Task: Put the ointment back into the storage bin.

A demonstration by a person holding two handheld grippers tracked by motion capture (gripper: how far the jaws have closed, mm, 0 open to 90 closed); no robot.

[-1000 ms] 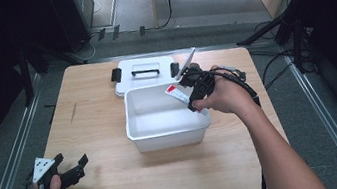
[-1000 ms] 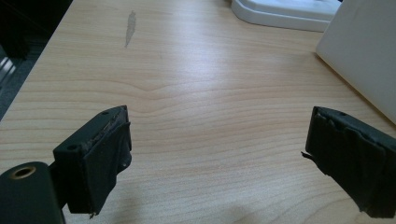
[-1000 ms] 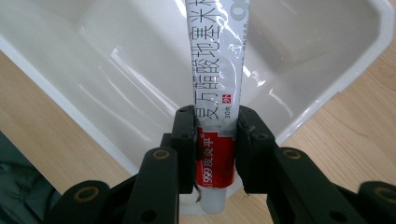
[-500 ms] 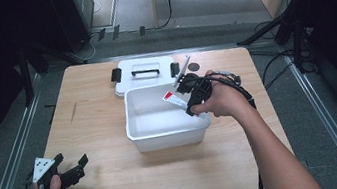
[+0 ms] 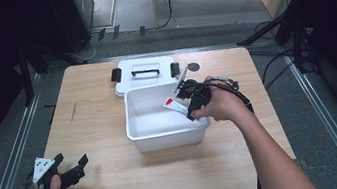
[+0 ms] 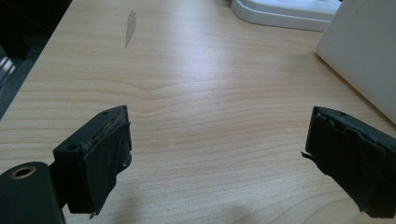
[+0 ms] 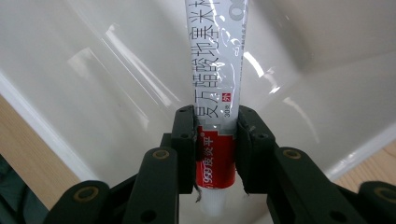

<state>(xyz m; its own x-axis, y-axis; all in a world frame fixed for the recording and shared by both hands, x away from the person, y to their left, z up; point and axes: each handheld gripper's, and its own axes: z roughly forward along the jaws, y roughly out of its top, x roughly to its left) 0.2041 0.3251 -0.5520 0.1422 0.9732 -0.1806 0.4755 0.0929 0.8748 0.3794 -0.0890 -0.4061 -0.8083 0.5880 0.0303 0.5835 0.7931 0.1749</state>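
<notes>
1. The right gripper (image 7: 215, 140) pinches a tube (image 7: 215, 88) near its capped end, over the white bin (image 5: 162, 136) at frame centre.
2. To do this well, I'd lower it clear of the bin's wall before releasing.
3. The tube's long axis runs along the jaws, tail pointing up-frame into the bin.
4. The left gripper (image 6: 219, 154), lower left, is spread and empty.

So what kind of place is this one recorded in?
Probably a lab or studio set up for recording, not a home: a bare wooden table on metal rails, black stands and loose cables on a grey floor, with dark surroundings.
</notes>
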